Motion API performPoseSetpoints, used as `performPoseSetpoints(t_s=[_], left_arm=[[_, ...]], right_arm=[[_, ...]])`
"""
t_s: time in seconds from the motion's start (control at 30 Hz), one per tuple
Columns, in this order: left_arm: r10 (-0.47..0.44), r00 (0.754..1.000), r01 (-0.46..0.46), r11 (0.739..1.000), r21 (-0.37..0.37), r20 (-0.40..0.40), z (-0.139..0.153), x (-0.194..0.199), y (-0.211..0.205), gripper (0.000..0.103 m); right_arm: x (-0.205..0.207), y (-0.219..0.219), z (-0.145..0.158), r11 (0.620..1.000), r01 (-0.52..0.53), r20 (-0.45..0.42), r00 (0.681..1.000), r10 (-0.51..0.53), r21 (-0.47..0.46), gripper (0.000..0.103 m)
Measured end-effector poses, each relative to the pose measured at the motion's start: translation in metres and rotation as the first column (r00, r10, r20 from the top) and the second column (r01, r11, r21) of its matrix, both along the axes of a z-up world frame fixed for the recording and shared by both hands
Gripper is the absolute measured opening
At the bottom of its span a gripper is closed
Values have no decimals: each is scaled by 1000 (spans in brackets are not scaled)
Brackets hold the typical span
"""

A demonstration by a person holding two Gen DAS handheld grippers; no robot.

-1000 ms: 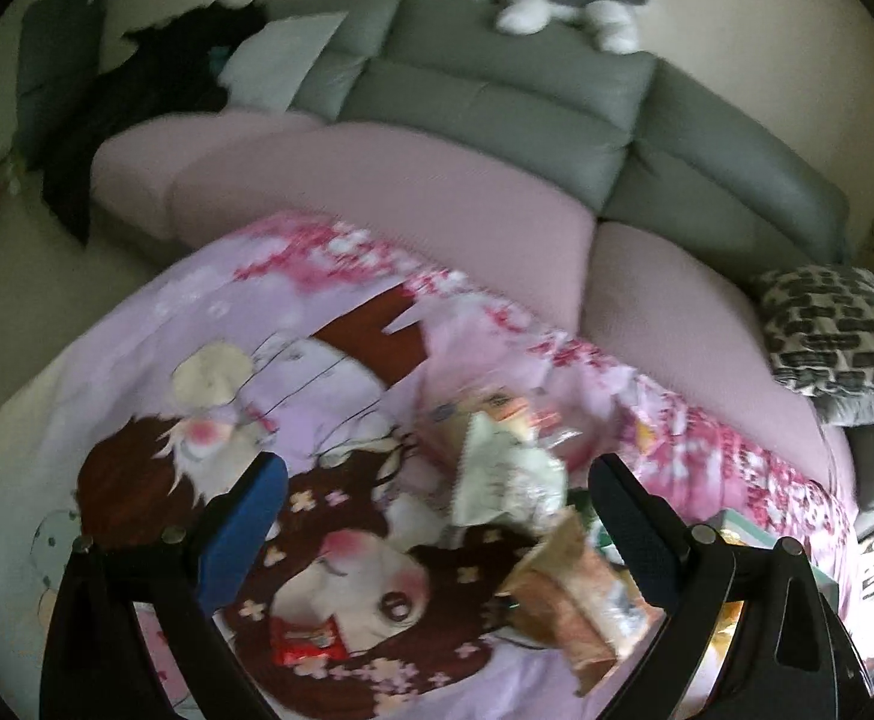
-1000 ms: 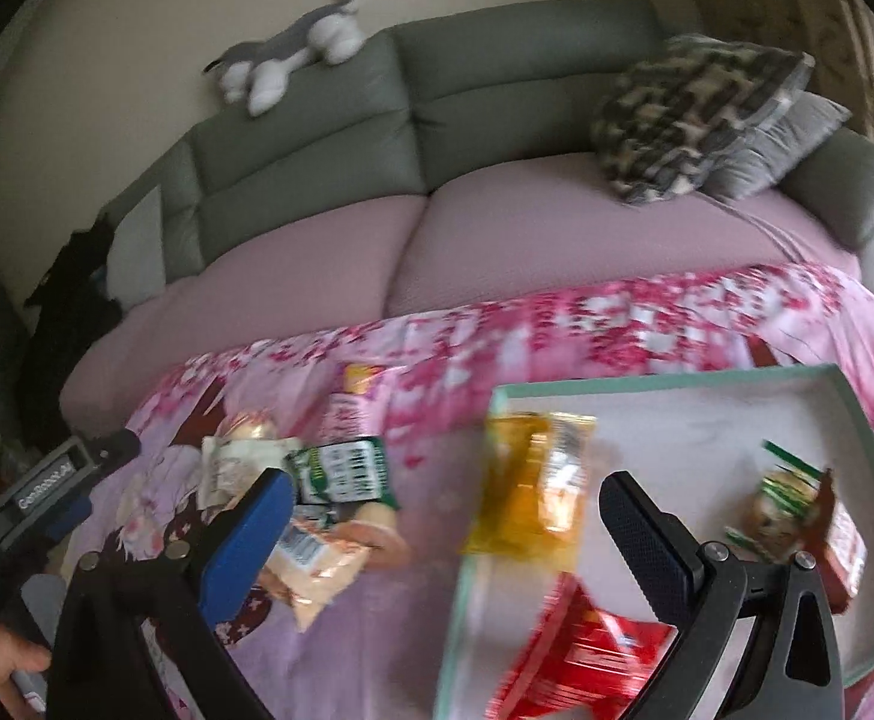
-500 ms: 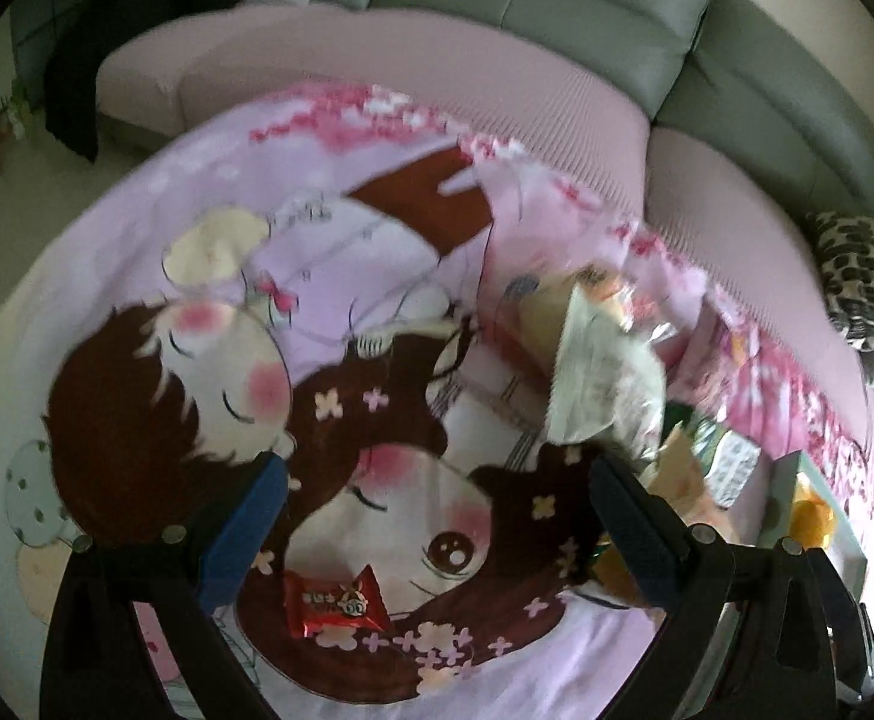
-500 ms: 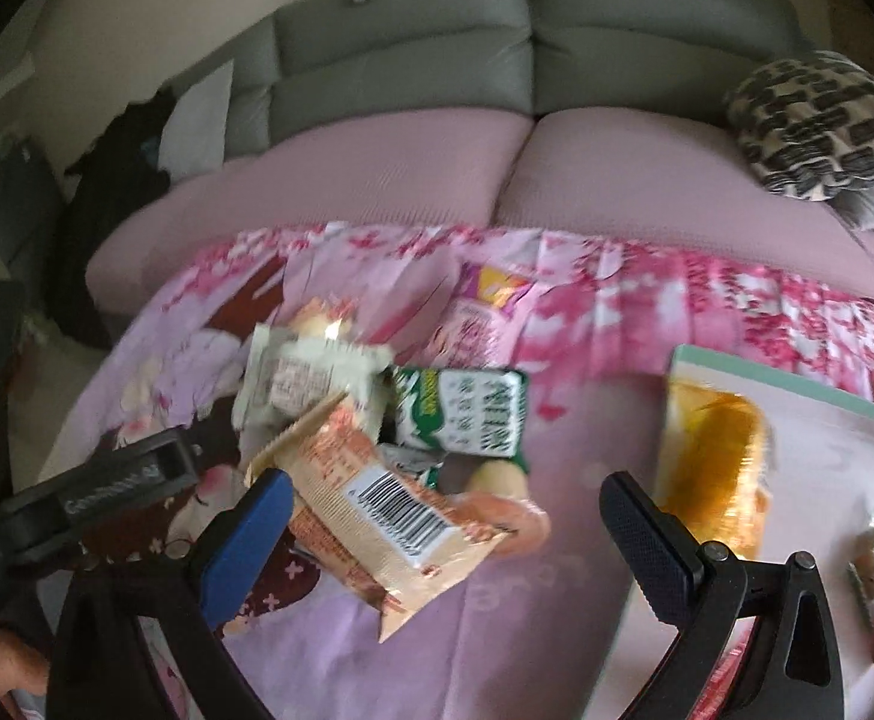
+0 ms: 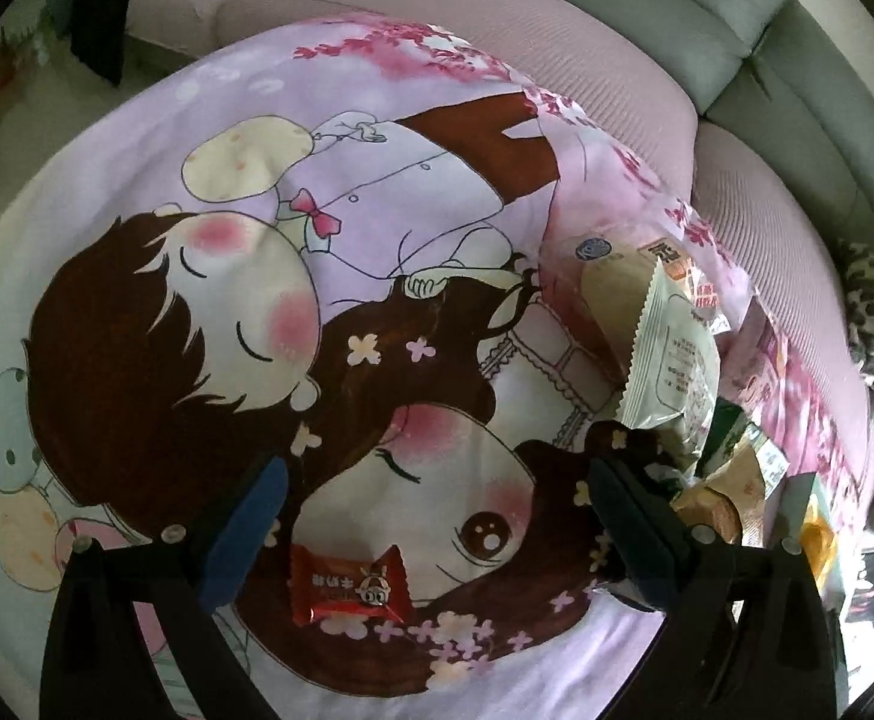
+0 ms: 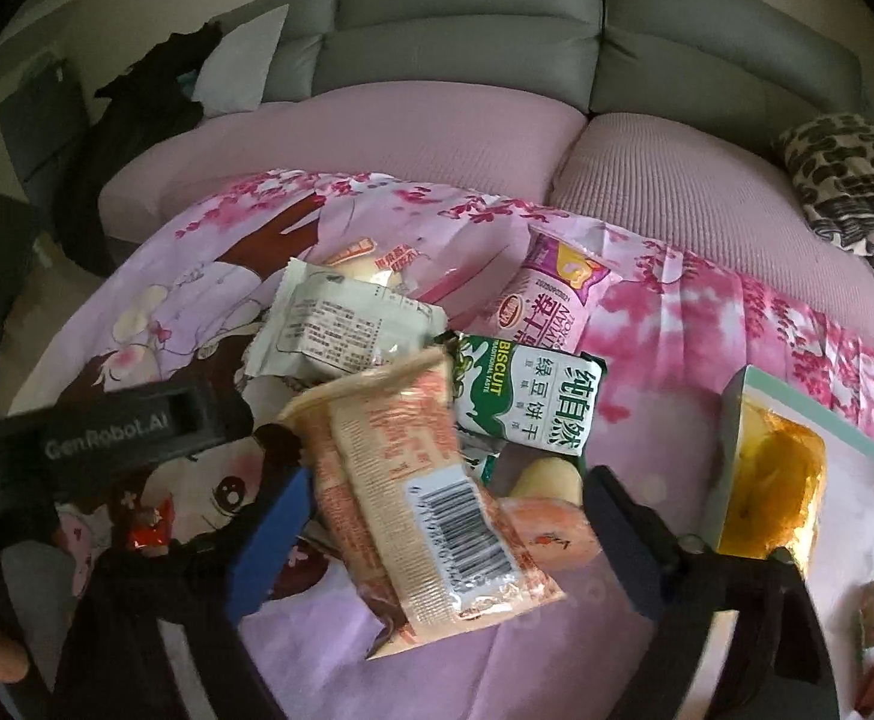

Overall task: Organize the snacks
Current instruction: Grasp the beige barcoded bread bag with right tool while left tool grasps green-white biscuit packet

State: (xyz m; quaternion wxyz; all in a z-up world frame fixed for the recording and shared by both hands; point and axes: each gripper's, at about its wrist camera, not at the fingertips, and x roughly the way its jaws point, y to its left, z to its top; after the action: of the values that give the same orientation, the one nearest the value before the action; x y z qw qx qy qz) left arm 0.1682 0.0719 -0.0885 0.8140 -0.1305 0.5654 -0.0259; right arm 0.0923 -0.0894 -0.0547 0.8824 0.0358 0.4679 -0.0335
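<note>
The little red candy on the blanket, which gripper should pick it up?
The left gripper, probably. The red candy lies right between its open fingers, alone on the blanket. The right gripper is open over the orange packet in the snack pile instead.

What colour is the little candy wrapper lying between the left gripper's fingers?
Red, with white lettering: the candy wrapper shows best in the left wrist view.

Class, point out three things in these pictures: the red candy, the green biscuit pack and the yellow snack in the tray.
red candy [image 5: 350, 588], left wrist view, wrapper's middle
green biscuit pack [image 6: 527, 399], right wrist view, printed front
yellow snack [image 6: 767, 480], right wrist view, wrapper's middle
</note>
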Motion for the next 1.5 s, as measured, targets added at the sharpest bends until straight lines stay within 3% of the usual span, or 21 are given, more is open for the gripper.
performPoseSetpoints(t_s=[0.2, 0.33, 0.47, 0.93, 1.2, 1.27, 1.4, 1.5], left_arm=[[-5, 1000, 5, 1000, -15, 7, 5, -3, -3, 100], [-10, 1000, 11, 1000, -21, 10, 8, -4, -5, 100], [-23, 1000, 23, 999, -29, 16, 11, -3, -9, 100], [-159, 985, 164, 985, -60, 74, 24, -10, -45, 100], [-189, 981, 192, 978, -85, 38, 18, -14, -60, 100], [-206, 978, 208, 973, -96, 34, 16, -14, -63, 97], [-237, 971, 238, 966, -101, 19, 12, -15, -73, 78], [-269, 963, 269, 957, -109, 12, 10, -16, -80, 75]], right_arm=[[-2, -7, 2, 999, 29, -6, 1000, -29, 25, 73], [-6, -18, 5, 994, 73, -5, 997, -73, 78, 54], [-12, -32, 6, 984, 123, -9, 992, -123, 130, 48], [-30, -59, 17, 953, 191, -6, 981, -196, 236, 45], [-44, -82, 31, 924, 239, 0, 968, -251, 298, 45], [-47, -88, 34, 915, 254, -1, 964, -267, 312, 45], [-56, -100, 42, 904, 289, 0, 952, -305, 315, 45], [-62, -106, 47, 896, 308, 7, 945, -328, 320, 45]])
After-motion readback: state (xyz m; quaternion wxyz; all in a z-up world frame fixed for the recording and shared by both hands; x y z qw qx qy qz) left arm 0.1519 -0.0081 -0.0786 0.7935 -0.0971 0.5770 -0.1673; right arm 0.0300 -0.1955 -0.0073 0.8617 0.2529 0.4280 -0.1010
